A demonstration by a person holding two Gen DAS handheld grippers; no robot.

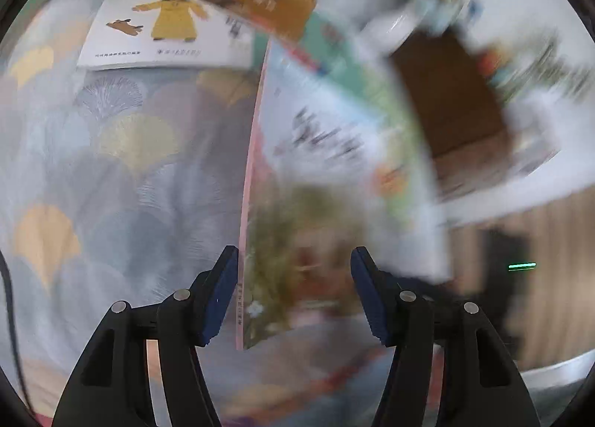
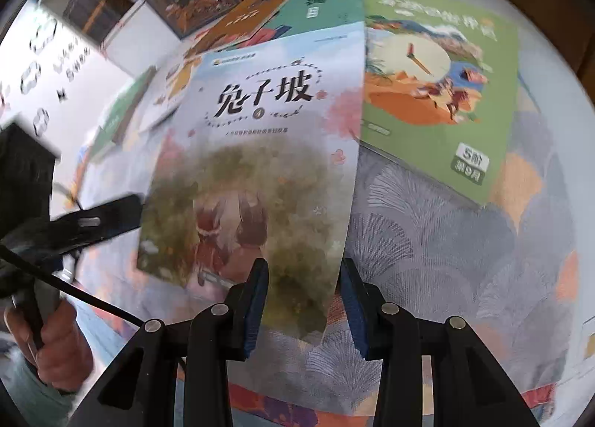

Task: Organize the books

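Book (image 2: 256,167) titled 兔子坡, number 4 under the title, sits lifted and tilted above the patterned cloth (image 2: 446,241), long axis running from near to far away from the right claw (image 2: 303,306). Near edge of the book drops between the right claw's two pads, right corner close to the right pad; claw half spread, a gap on each side, pads not yet pressing on the cover as far as the view shows. Left claw (image 1: 293,293) straddles the same book edge-on, pink spine just beside its left pad, spread wide, no pinch visible; picture blurred. Right claw looks nearer to a usable grip. Green book (image 2: 442,85) lies flat on the cloth far right, label reads 5阶 第9月. White book (image 1: 163,18) with a yellow-robed figure lies far left; its small print unreadable. Dark orange books far behind, titles too blurred.
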